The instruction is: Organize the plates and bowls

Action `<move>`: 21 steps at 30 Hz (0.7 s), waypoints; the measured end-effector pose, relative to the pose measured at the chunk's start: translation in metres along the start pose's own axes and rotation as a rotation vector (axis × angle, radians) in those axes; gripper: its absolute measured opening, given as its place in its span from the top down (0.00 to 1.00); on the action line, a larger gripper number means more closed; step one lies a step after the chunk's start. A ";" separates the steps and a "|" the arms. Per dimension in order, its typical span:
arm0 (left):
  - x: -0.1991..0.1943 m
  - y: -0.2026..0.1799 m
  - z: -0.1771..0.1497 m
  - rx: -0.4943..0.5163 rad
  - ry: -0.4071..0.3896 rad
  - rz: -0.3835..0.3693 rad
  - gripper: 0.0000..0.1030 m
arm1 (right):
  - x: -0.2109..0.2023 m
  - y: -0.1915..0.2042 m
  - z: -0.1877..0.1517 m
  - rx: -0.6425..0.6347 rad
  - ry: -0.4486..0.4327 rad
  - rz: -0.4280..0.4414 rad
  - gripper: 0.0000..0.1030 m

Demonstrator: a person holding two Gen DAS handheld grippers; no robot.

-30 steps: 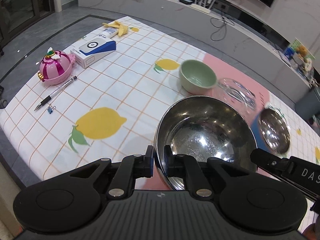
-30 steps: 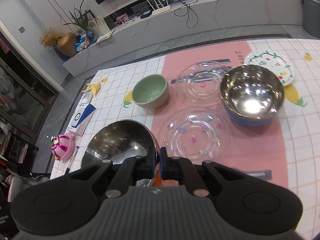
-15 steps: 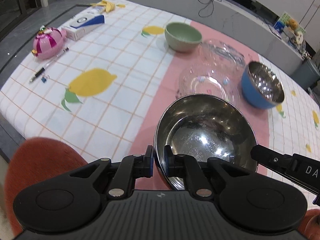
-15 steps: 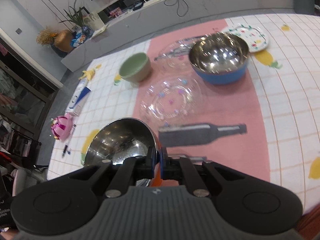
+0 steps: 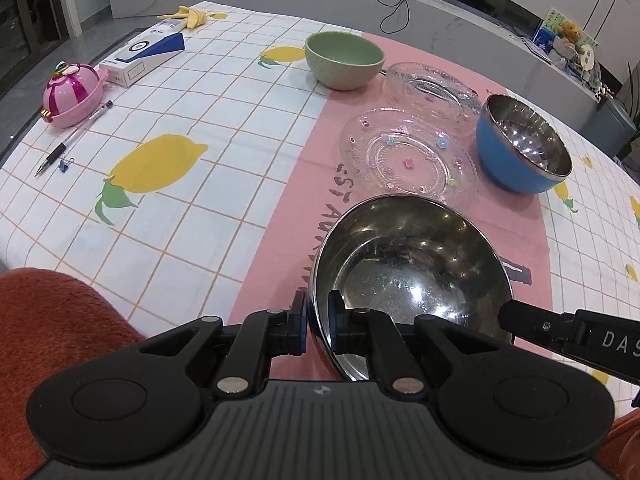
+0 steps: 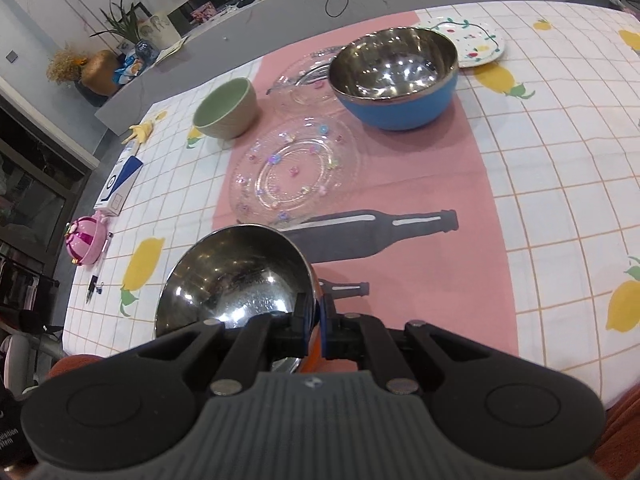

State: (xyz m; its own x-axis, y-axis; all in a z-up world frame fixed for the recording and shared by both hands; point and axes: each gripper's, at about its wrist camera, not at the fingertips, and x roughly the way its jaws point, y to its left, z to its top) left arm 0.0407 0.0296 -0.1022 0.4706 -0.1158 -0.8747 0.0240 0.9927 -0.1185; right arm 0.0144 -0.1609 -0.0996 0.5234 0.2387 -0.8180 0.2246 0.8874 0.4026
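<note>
Now steel bowl mouth-up, slightly tilted, rim in both grippers

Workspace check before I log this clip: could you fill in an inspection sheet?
Surface: lemon-print tablecloth with pink panel.
Job's things: steel bowl held by both grippers; blue steel bowl; green bowl; two clear glass plates; painted plate.
Clutter: pink case, pen, binder clip, box.
Grippers: left gripper and right gripper clamp opposite rims.
Cables: black cable on ledge.
Surroundings: potted plant.
</note>
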 end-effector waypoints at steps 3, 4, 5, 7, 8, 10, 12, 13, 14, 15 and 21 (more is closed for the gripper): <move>0.001 -0.002 0.000 0.027 -0.019 0.014 0.90 | 0.002 -0.001 0.000 0.002 -0.001 0.008 0.96; 0.001 -0.002 0.000 0.028 -0.016 0.014 0.90 | 0.002 -0.001 0.000 -0.003 -0.003 0.009 0.96; 0.002 -0.002 0.001 0.029 -0.010 0.013 0.89 | 0.002 -0.001 0.000 -0.007 -0.002 0.011 0.95; 0.004 -0.001 0.001 0.030 0.006 0.009 0.84 | 0.002 0.000 0.000 -0.008 0.002 0.023 0.92; 0.004 -0.002 0.001 0.033 0.010 0.009 0.79 | 0.002 0.000 0.001 -0.007 0.005 0.030 0.91; 0.002 -0.003 0.001 0.052 -0.003 0.014 0.68 | 0.001 0.001 0.000 -0.015 0.009 0.039 0.91; -0.004 -0.006 0.002 0.077 -0.034 0.015 0.61 | -0.001 0.004 0.001 -0.036 0.002 0.026 0.74; -0.006 -0.008 0.004 0.083 -0.045 0.018 0.55 | -0.003 0.005 0.001 -0.047 -0.008 0.023 0.67; -0.009 -0.009 0.005 0.088 -0.058 0.018 0.51 | -0.006 0.007 0.001 -0.056 -0.018 0.019 0.63; -0.011 -0.009 0.007 0.091 -0.069 0.018 0.50 | -0.008 0.008 0.002 -0.065 -0.029 0.013 0.63; -0.027 -0.009 0.017 0.085 -0.127 0.037 0.47 | -0.029 0.012 0.008 -0.123 -0.118 -0.022 0.40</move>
State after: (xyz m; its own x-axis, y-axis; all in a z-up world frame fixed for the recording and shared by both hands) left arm 0.0428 0.0245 -0.0699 0.5804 -0.0790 -0.8105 0.0762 0.9962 -0.0426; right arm 0.0084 -0.1603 -0.0683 0.6138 0.1774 -0.7692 0.1384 0.9352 0.3261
